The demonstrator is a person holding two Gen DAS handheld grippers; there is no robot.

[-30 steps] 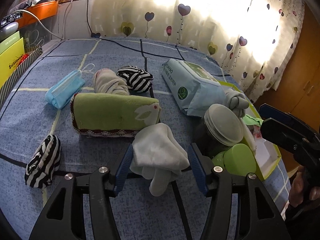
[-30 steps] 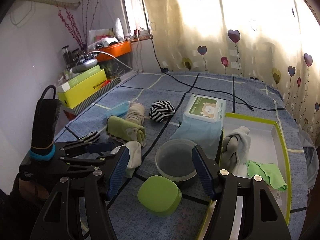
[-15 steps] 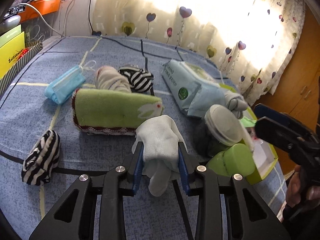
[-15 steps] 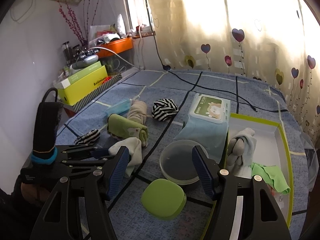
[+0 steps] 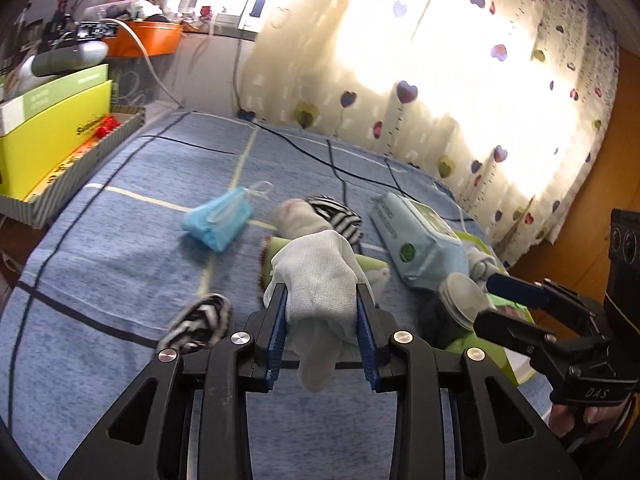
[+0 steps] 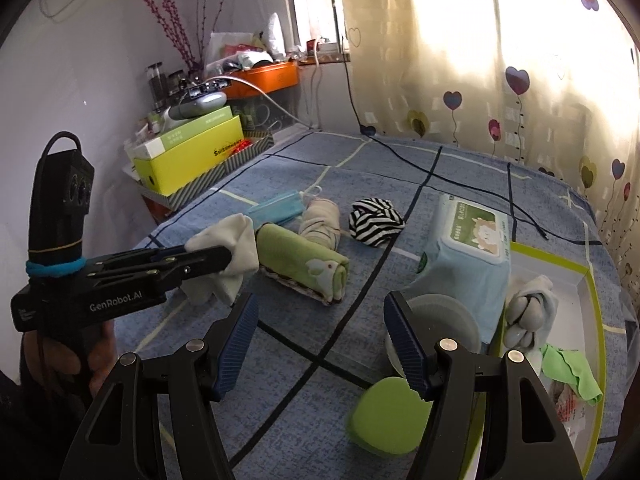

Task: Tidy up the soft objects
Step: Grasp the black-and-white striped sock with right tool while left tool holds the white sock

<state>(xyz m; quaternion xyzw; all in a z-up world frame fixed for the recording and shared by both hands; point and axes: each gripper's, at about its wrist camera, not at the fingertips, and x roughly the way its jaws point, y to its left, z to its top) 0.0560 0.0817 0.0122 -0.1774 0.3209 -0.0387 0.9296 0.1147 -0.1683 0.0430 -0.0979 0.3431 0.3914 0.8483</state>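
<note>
1. The left gripper is clamped on a white knitted glove and holds it in the air above a blue bedspread. One limp glove finger hangs below the blue pads.
2. The right gripper holds nothing. Its jaws stand wide apart, low over the bedspread near a round clear container and a green lid.
3. Other soft things lie on the bedspread: a rolled green towel with a rabbit motif, a blue face mask, a beige rolled sock, a striped sock ball, and a second striped sock nearer the left gripper.
4. A white tray with a green rim sits at the right. It already holds a grey bundle and a green cloth, so it is probably where the glove belongs.
5. Risk: the glove is pinched mid-body, and soft knit can slide free. Its dangling finger could catch on the towel or container and drag them.
6. Risk: the right gripper lies between the glove and the tray, so the two tools could collide.
7. Readable writing: "GenRobot.AI" on the left gripper's body, "DAS" on the right gripper's body. The wet-wipes pack and yellow box carry print too small to read.
</note>
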